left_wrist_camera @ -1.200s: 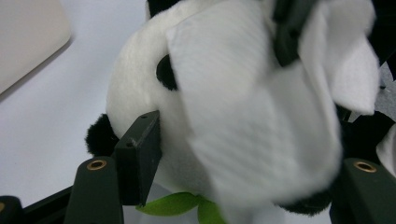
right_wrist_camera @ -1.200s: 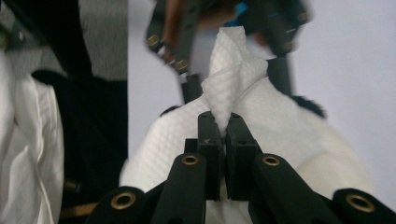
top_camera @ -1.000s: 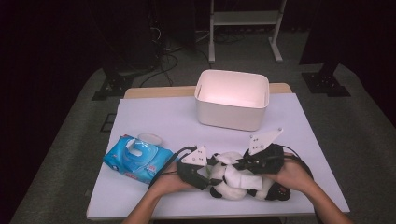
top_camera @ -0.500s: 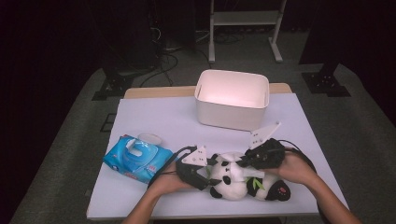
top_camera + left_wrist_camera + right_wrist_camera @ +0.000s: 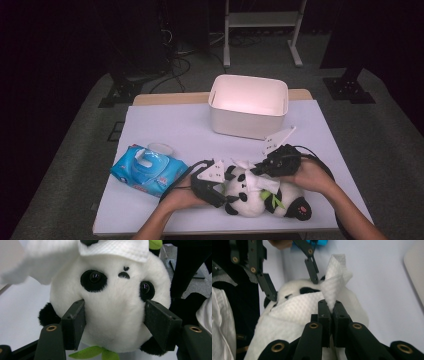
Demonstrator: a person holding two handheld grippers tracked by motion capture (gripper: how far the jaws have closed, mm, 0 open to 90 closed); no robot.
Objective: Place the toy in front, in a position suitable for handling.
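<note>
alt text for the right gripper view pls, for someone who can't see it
The right tongs pinch a white wet wipe draped over a panda plush lying on the white table. Beyond, the left tongs clasp the panda's head.

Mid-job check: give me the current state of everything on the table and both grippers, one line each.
Plush black-and-white panda toy: lying on table, head clamped.
White textured wipe: draped over panda, pinched.
Left gripper: shut on panda's head.
Right gripper: shut on wipe.
Blue wet-wipe pack: flap open.
White plastic bin: upright, looks empty.
</note>
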